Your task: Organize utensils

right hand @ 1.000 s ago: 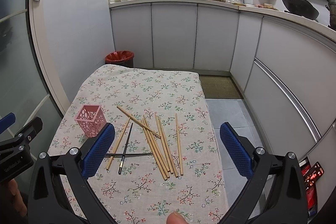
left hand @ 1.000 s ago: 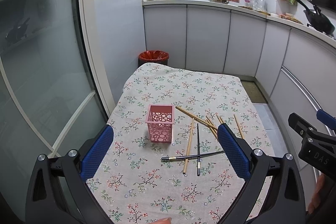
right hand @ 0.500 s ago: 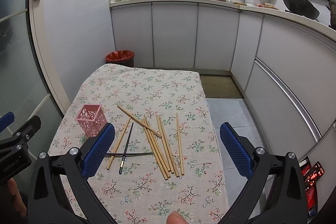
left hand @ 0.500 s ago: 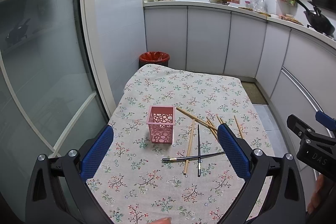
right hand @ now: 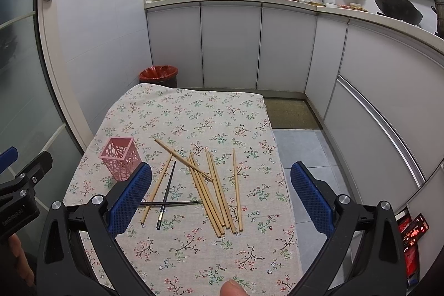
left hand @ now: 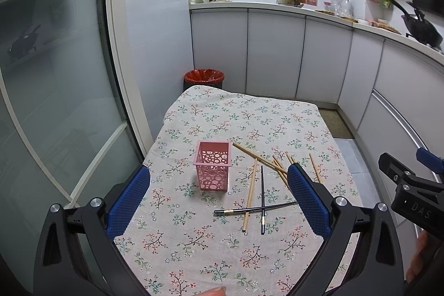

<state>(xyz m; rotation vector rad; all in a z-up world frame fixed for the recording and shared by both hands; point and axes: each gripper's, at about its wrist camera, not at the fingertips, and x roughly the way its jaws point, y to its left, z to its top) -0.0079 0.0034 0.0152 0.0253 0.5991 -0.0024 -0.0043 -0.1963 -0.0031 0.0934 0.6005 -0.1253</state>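
A pink perforated holder [left hand: 213,168] [right hand: 120,161] stands upright and empty on the floral tablecloth [left hand: 236,113]. To its right lie several wooden chopsticks [right hand: 212,192] [left hand: 251,194] and two dark chopsticks [left hand: 262,199] [right hand: 166,194], loose and crossing one another. My left gripper [left hand: 219,186] hovers open above the near side of the table, with the holder between its blue pads. My right gripper [right hand: 220,182] is open too, held above the wooden chopsticks. Neither holds anything. The right gripper also shows at the right edge of the left wrist view [left hand: 410,185].
A glass door [left hand: 55,101] runs close along the table's left side. White cabinets [right hand: 230,46] line the back and right, with a counter full of kitchen items. A red-lined bin [right hand: 158,75] stands behind the table. Tiled floor [right hand: 302,146] lies to the right.
Both views have drifted only slightly; the holder and chopsticks sit a touch lower in frame. Nothing on the table has moved and both grippers stay open.
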